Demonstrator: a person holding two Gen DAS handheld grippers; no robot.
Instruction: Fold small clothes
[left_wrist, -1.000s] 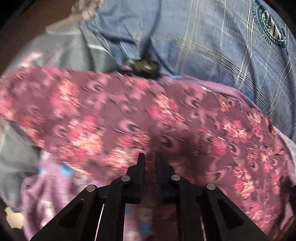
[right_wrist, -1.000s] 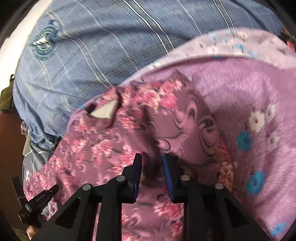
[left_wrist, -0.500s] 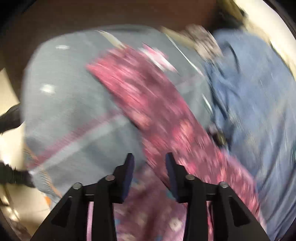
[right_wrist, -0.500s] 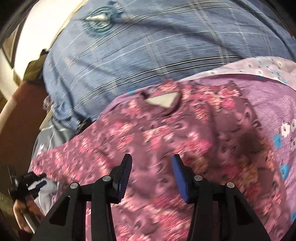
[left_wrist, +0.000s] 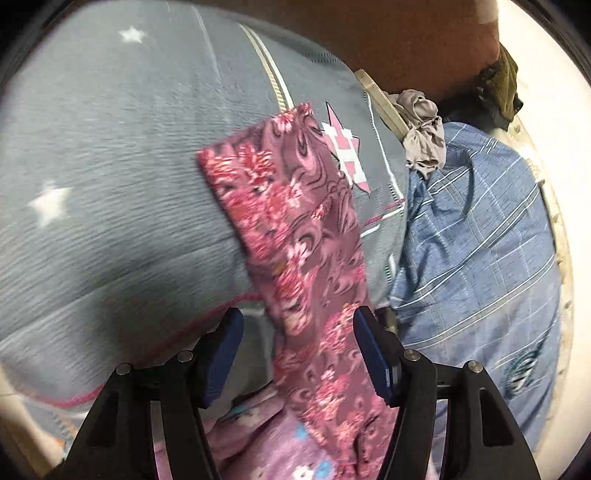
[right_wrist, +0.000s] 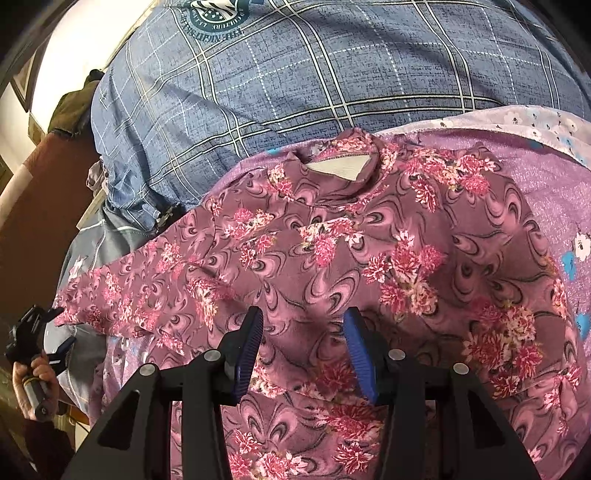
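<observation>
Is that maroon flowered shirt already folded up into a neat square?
No, the maroon flowered shirt lies spread out flat, one sleeve stretched sideways.

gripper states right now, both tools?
Left tool: jaws opening, floral top's sleeve lies loose between them, not gripped.
Right tool: open above the floral top, holding nothing.

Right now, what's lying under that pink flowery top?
The floral top lies spread on a purple flowered cloth, which shows around its right side and neckline. Its left sleeve stretches over a grey star-print cover. Whatever lies beneath the top's middle is covered.
</observation>
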